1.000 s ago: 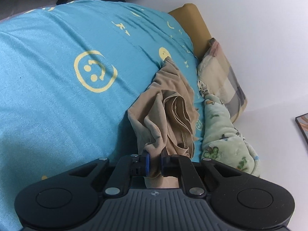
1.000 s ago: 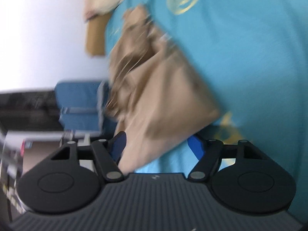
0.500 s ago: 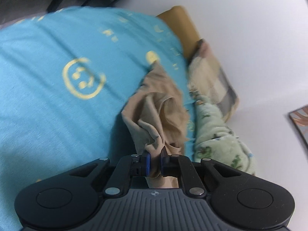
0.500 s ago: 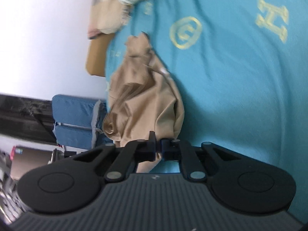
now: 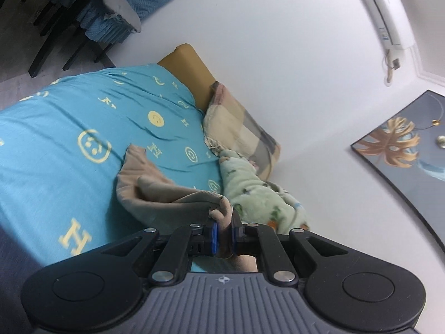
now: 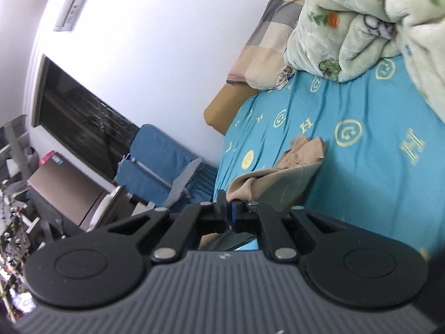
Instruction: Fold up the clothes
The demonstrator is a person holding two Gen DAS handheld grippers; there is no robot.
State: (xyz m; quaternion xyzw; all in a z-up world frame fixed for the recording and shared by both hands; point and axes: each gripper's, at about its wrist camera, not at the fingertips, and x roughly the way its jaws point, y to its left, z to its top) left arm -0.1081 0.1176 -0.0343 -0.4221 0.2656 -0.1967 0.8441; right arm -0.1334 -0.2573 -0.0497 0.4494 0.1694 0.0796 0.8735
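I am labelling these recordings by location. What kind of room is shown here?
Most likely a bedroom at home: a bed with a blue sheet, a pillow at the wall, and an air conditioner above.

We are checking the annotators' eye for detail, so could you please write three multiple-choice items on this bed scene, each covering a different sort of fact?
1. Where does the free end of the tan garment lie?
A. on the blue bedsheet
B. on the floor
C. on the checked pillow

2. What colour are the sheet's printed smiley faces?
A. red
B. yellow
C. black

3. What is the left gripper doing?
A. hanging open
B. shut on nothing
C. shut on the garment

Answers: 1 A, its end rests on the sheet; 2 B, the prints are yellow; 3 C, cloth sits between the fingers.
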